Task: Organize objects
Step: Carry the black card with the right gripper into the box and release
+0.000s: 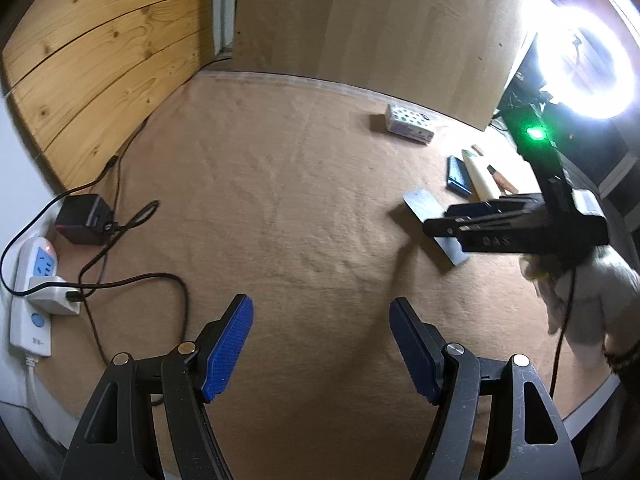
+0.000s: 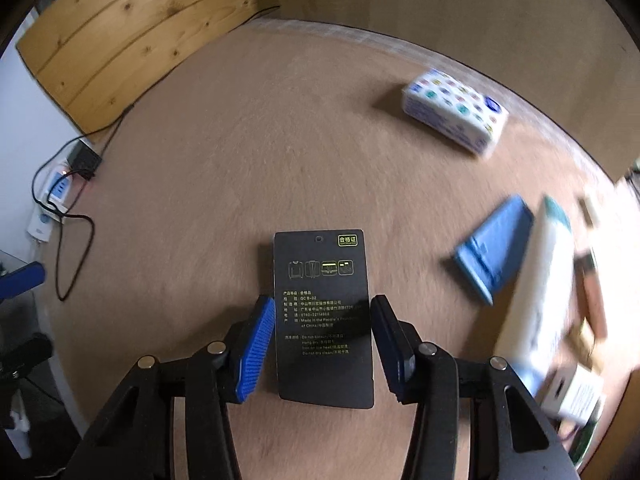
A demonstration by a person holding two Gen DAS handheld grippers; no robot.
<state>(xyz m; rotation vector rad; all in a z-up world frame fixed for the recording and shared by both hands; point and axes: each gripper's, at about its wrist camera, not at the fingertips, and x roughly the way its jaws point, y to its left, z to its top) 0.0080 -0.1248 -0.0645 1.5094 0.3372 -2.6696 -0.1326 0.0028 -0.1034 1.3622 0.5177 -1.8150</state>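
The right wrist view shows a black tag card (image 2: 323, 316) between the fingers of the right gripper (image 2: 322, 344). The two pads stand against its long edges and grasp it. Its long axis runs along the fingers, and the end with the punched hole and the green label points away from the camera, toward the far edge of the desk (image 2: 248, 152). Whether the card is lifted from the brown cloth or touches it, I cannot tell.

Only this view shows the printed side of the card. In the left wrist view the same card (image 1: 434, 224) shows as a pale grey strip under the right gripper (image 1: 440, 220), near the right edge of the desk (image 1: 280, 184), and its print cannot be read there.

The left gripper (image 1: 322, 344) has its fingers released and wide apart, with only bare cloth between them, near the front edge.

Near the far right corner lies a white box with coloured dots (image 2: 454, 114). Nearer along the right edge lie a blue flat case (image 2: 496, 248) and, just beside it, a white tube (image 2: 540, 280), both blurred. Only the left view shows a ring lamp (image 1: 584, 64) past the right edge, and a black adapter (image 1: 84, 220) and a white power strip (image 1: 34, 296) at the left edge.
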